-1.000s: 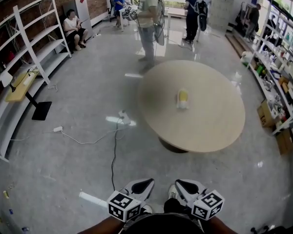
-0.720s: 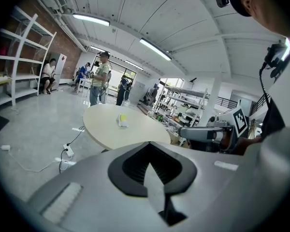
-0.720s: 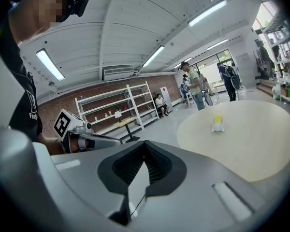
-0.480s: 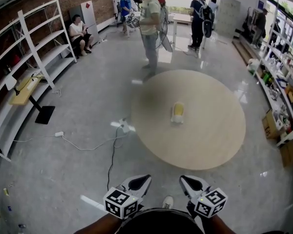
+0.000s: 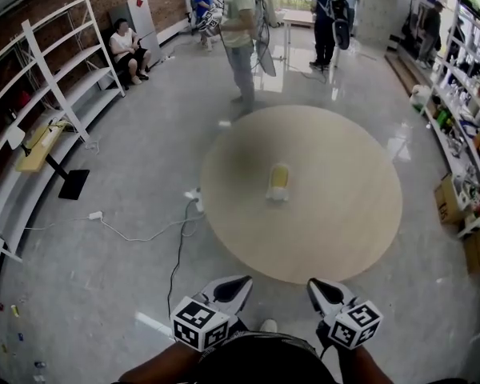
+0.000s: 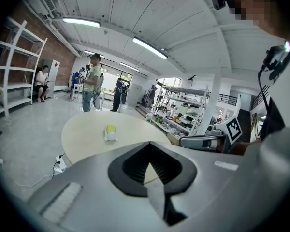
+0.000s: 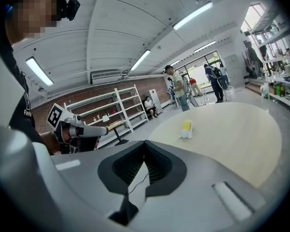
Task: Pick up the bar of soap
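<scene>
Approach: soap (image 5: 278,181) sits well ahead; your left gripper (image 5: 242,283) and right gripper (image 5: 314,286) are closed, empty. Close in, open one.

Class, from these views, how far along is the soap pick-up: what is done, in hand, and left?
Done: nothing; the bar of soap lies untouched on the round table. In hand: the left claw and right claw, both shut and empty, point toward it from short of its edge. Left: reach, open, grip, lift.
</scene>
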Motion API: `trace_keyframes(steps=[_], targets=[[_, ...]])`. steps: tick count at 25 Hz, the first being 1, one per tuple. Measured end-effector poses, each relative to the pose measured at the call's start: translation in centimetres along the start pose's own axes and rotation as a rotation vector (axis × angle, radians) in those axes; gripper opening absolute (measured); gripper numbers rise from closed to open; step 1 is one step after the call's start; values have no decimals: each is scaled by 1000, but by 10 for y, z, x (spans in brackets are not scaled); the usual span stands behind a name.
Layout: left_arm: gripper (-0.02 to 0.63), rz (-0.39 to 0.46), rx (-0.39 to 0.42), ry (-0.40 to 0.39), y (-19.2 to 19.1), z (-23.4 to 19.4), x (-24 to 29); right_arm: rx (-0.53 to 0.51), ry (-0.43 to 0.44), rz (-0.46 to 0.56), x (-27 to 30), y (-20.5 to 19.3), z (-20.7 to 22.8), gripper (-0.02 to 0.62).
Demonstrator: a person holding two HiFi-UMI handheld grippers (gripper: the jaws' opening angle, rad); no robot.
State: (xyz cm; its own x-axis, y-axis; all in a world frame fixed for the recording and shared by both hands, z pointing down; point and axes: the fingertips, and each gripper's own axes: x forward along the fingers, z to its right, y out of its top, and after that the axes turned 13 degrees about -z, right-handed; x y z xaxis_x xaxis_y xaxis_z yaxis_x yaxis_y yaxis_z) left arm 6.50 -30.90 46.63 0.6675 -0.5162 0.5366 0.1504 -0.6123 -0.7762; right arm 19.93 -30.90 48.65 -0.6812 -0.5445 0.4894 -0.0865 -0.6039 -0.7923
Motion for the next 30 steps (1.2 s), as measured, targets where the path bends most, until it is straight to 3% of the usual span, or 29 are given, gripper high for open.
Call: trace_keyframes(steps=[6,11,18,26,30], targets=[[8,-51,-40,17,2,-32,25,19,-4,-8,18,10,25,6],[7,-78,-19,-36,19,-66,50,33,-38,-27,53,30,41,6],[7,-89,61,-70,57,-148,77,24,-145,-16,122,83,69,6],[8,-144,50,-144,74,-246,102,65,-277,-37,225,137,110,8],[8,-185,60,-185,76,-281,117,84,-360,-100,274,145,150,43]])
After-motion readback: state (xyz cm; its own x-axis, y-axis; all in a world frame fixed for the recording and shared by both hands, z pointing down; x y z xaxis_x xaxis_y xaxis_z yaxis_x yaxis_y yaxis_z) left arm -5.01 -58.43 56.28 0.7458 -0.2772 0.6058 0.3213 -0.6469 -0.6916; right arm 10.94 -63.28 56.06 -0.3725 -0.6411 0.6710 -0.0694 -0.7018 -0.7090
